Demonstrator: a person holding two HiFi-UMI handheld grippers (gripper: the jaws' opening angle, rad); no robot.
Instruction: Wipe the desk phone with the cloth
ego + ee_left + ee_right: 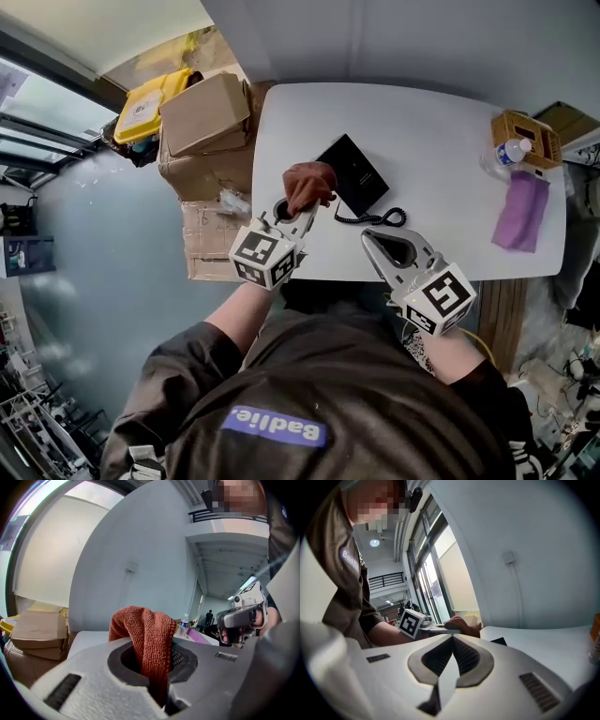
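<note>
Rust-red cloth (307, 185) is pinched in the left tongs (302, 214), right at the edge of the phone (356, 173) on the table (441, 141). Meanwhile the right tongs (368, 237) are pressed together, empty. Wiping looks barely started, I'd say.

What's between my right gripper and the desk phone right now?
Only the coiled black cord of the desk phone, lying on the white table just ahead of the right gripper; the head view shows it.
</note>
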